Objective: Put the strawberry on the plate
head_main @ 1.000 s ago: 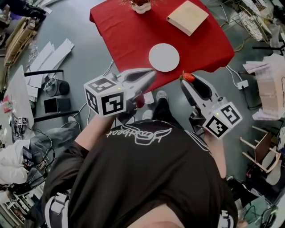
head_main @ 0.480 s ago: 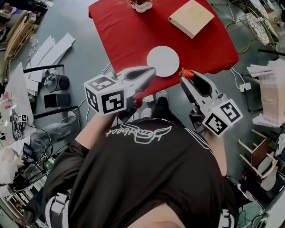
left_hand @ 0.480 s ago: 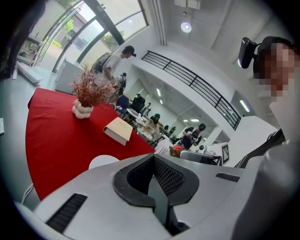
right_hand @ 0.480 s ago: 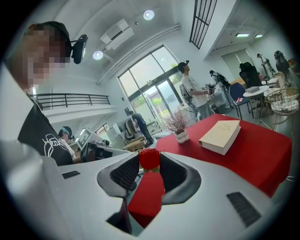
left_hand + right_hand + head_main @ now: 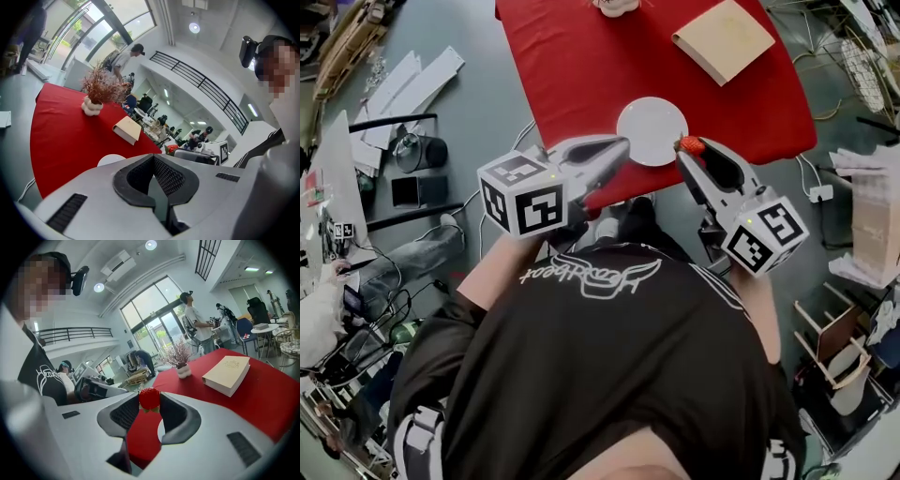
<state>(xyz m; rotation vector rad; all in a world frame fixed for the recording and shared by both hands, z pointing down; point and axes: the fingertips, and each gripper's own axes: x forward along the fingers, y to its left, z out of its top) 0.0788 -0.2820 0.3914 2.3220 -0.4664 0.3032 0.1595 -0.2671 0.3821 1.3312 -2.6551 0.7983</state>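
The small red strawberry [image 5: 692,145] is not yet on the round white plate [image 5: 652,131]; it sits pinched at the tips of the right gripper [image 5: 689,155], whose jaws are clamped on either side of it, green cap downward [image 5: 149,398]; in the head view it hangs just beside the plate's near right rim, at the edge of the red tablecloth [image 5: 581,66]. The pick-up therefore looks done; what seems left is the short carry over the plate, the lowering and the release. The left gripper [image 5: 617,145] carries nothing, its jaws pressed together, and points toward the plate's near left rim.

As for writing, a white cursive script runs across the person's black shirt [image 5: 591,278] on the near side of the plate, upside down and not legible to me; the tan closed book [image 5: 724,39] beyond the plate to the right bears a faint cover emblem, too small to read; the cubes on both grippers show only black-and-white square markers.
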